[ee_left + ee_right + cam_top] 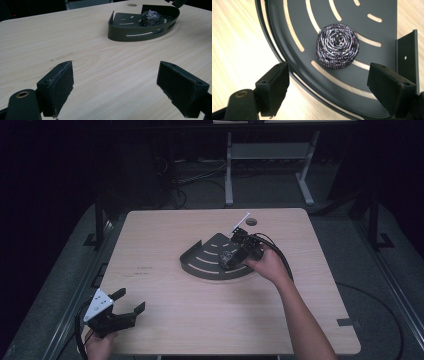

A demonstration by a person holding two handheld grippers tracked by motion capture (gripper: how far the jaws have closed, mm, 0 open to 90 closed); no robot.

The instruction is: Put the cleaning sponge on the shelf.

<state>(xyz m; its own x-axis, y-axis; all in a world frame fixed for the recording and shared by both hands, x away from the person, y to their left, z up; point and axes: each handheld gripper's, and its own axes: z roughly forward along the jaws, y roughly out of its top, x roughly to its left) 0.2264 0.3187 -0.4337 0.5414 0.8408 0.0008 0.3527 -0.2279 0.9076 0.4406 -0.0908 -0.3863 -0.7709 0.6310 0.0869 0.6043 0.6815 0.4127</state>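
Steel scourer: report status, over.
Right gripper open above steel scourer. Scourer in slotted tray, ungrasped. Left gripper open, idle. Nothing in the way.

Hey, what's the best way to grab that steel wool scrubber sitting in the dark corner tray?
Probably from straight above, pinching the steel wool scrubber across its round sides. It sits loose on the floor of the tray, whose raised rim blocks a low sideways approach. The right gripper hangs over it, jaws open wider than the ball.
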